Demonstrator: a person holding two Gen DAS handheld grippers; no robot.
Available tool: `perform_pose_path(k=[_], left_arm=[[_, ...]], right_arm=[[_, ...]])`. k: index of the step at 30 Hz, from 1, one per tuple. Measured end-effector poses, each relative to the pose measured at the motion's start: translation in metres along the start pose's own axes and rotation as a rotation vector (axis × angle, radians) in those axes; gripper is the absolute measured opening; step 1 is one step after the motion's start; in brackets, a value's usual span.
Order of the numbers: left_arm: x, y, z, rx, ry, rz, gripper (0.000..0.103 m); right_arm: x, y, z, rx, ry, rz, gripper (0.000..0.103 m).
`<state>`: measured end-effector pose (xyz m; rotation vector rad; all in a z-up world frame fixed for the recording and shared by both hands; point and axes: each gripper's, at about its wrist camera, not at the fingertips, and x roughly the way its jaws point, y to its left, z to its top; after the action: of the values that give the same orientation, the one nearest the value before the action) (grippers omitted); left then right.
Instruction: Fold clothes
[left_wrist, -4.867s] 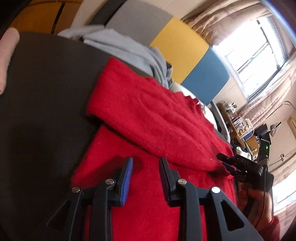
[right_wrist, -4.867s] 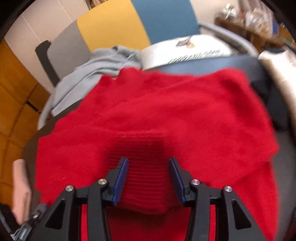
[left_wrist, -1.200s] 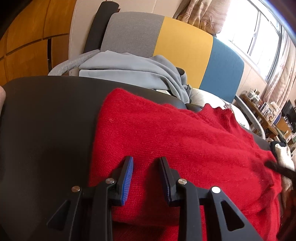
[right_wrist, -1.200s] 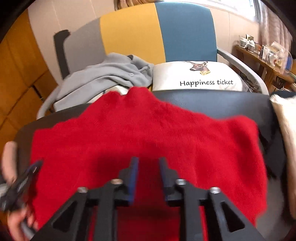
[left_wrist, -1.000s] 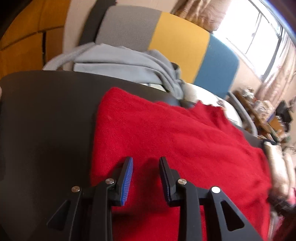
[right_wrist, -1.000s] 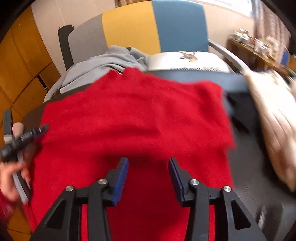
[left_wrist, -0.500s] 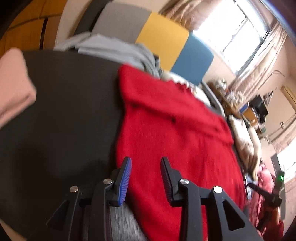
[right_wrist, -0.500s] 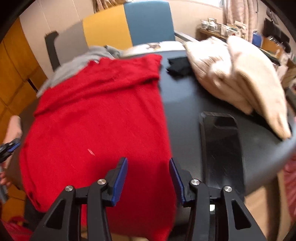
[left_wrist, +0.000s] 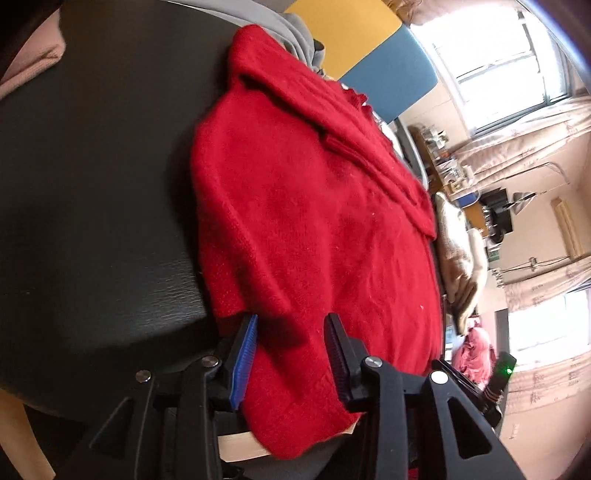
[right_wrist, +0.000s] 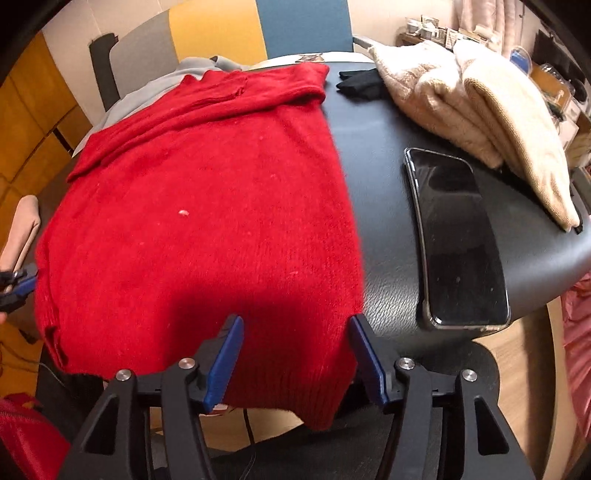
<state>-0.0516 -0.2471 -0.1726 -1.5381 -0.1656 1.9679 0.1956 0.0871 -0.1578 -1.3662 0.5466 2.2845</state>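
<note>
Straddling the near hem of the red sweater (right_wrist: 199, 206), both grippers spread wide, nothing pinched.

Right gripper (right_wrist: 295, 350) sits low centre of its frame at the hem's right corner; left gripper (left_wrist: 291, 354) low centre at the left corner. Sweater lies flat on the black table (right_wrist: 388, 155), hem hanging over the edge. Phone (right_wrist: 458, 236) right of it, beige knitwear (right_wrist: 480, 96) upper right, grey garment (right_wrist: 147, 92) behind.

Sweater (right_wrist: 207, 206) lies on the tabletop (right_wrist: 384, 155) before me, phone (right_wrist: 456, 236) to its right, folded clothes (right_wrist: 480, 96) behind the phone
</note>
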Motion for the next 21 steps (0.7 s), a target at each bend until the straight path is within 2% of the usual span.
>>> perform_pose_path(k=[6, 13, 16, 18, 20, 21], left_arm=[[0.013, -0.045, -0.003, 0.178, 0.005, 0.22, 0.037], [0.02, -0.065, -0.023, 0.327, -0.046, 0.372, 0.037], [0.017, -0.059, -0.024, 0.283, -0.062, 0.325, 0.037], [0.012, -0.047, -0.018, 0.25, -0.061, 0.289, 0.028], [0.011, -0.041, -0.012, 0.21, -0.053, 0.249, 0.011], [0.008, -0.035, -0.01, 0.172, -0.045, 0.211, 0.009]], right_arm=[[-0.001, -0.005, -0.006, 0.036, 0.005, 0.011, 0.062], [0.002, -0.003, -0.014, 0.017, 0.026, 0.017, 0.064], [0.005, -0.001, -0.017, 0.02, 0.025, 0.023, 0.068], [0.005, 0.001, -0.018, 0.0, 0.024, 0.014, 0.068], [0.005, 0.002, -0.02, -0.005, 0.021, 0.011, 0.067], [0.005, 0.003, -0.021, -0.004, 0.018, 0.011, 0.065]])
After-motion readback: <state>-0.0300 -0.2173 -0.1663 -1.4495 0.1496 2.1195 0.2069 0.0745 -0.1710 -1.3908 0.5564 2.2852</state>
